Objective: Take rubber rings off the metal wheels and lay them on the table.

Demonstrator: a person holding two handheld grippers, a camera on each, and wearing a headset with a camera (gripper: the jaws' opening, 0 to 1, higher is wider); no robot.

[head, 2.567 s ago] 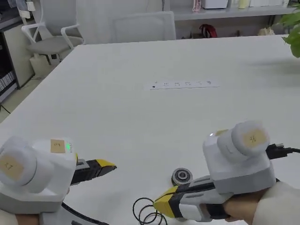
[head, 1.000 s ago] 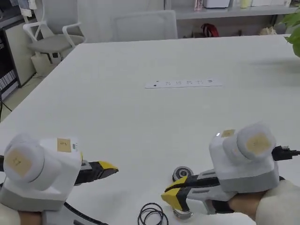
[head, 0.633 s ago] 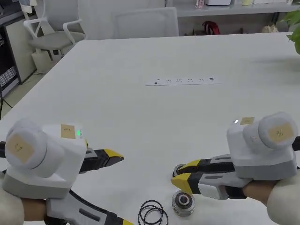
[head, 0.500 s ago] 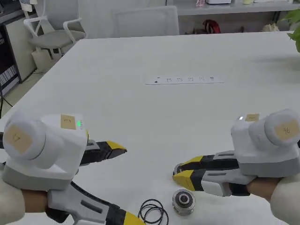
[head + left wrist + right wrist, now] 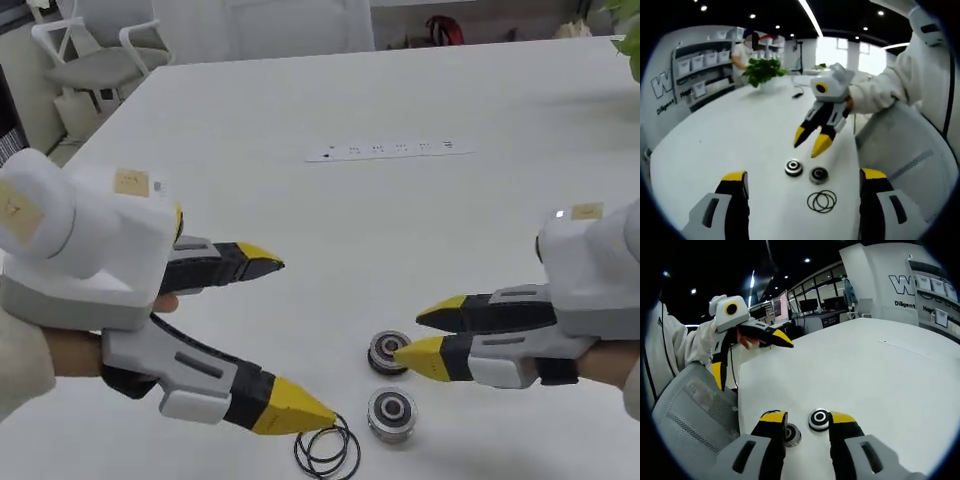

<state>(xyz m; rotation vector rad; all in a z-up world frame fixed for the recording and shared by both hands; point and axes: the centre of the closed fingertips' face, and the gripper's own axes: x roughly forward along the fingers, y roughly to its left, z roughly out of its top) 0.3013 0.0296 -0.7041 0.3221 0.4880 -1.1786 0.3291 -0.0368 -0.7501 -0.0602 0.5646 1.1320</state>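
Note:
Two small metal wheels with dark rims lie on the white table [image 5: 330, 220], one [image 5: 388, 350] behind the other [image 5: 391, 413]. A few thin black rubber rings [image 5: 327, 450] lie overlapped just left of the nearer wheel. My right gripper [image 5: 408, 335] is open, its lower tip right beside the farther wheel; in the right gripper view that wheel [image 5: 818, 419] sits between the jaws [image 5: 806, 416], the other wheel [image 5: 791, 435] to the left. My left gripper [image 5: 305, 340] is wide open above the table, its lower jaw over the rings [image 5: 822, 201].
A flat white power strip [image 5: 385, 150] lies mid-table, farther back. Office chairs [image 5: 95, 40] stand beyond the table's far left corner. A potted plant [image 5: 762, 72] stands at the table's far end. A grey mesh chair [image 5: 690, 410] is at the near edge.
My left gripper has gone from shut to wide open. My right gripper has drawn back to the right, away from the rings, and a second wheel now lies beside them.

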